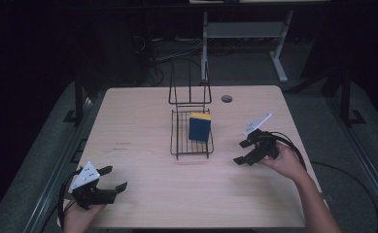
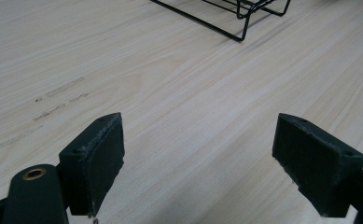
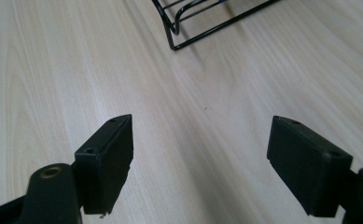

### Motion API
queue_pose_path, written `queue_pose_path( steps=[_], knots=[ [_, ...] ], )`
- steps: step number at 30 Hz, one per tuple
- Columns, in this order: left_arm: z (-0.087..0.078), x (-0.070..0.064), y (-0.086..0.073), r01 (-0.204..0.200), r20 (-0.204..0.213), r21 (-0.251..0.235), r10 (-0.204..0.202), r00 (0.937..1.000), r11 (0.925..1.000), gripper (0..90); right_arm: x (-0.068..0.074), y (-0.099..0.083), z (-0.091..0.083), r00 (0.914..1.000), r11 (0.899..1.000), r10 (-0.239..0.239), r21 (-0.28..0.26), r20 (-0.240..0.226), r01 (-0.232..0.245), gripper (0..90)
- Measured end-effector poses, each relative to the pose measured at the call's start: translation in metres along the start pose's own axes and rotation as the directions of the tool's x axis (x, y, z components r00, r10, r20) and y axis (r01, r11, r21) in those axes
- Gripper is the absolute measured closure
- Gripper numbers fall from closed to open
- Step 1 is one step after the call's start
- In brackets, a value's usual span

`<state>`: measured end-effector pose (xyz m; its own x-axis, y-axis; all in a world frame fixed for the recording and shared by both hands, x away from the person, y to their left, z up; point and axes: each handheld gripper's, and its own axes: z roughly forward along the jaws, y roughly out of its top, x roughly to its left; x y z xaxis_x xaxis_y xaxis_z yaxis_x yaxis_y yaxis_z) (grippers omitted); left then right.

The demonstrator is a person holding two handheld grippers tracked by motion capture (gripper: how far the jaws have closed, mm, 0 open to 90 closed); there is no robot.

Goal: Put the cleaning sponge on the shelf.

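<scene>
A black wire rack [image 1: 179, 145] stands in the middle of the wooden table [image 1: 143, 121], and a blue sponge with a yellow top [image 1: 199, 127] stands upright in it. My left gripper [image 1: 112, 178] rests near the table's front left corner, open, with nothing between its jaws. My right gripper [image 1: 242, 151] hovers just right of the rack, also open and empty. The rack's corner [image 2: 240, 28] shows at the top of the left gripper view beyond the open left gripper [image 2: 198, 163]. In the right gripper view the rack's corner [image 3: 174, 37] lies ahead of the open right gripper [image 3: 200, 163].
A round cable hole [image 1: 226, 98] sits in the table's far side, right of the rack's tall back wires [image 1: 190, 90]. Faint smudges [image 2: 60, 100] mark the wood ahead of the left gripper. A white desk frame [image 1: 245, 34] stands on the floor beyond the table.
</scene>
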<state>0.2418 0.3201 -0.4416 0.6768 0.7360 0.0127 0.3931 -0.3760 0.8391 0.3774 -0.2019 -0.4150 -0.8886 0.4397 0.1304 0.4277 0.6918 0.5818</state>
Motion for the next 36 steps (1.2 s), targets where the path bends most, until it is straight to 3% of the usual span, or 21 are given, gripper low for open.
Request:
queue_pose_path(
  steps=[36],
  knots=[
    [0.001,0.000,0.000,0.003,-0.002,0.002,-0.003,1.0000,1.0000,16.3,0.022,-0.046,-0.009,0.9995,0.999,0.028,-0.018,0.010,-0.028,21.8]
  ],
)
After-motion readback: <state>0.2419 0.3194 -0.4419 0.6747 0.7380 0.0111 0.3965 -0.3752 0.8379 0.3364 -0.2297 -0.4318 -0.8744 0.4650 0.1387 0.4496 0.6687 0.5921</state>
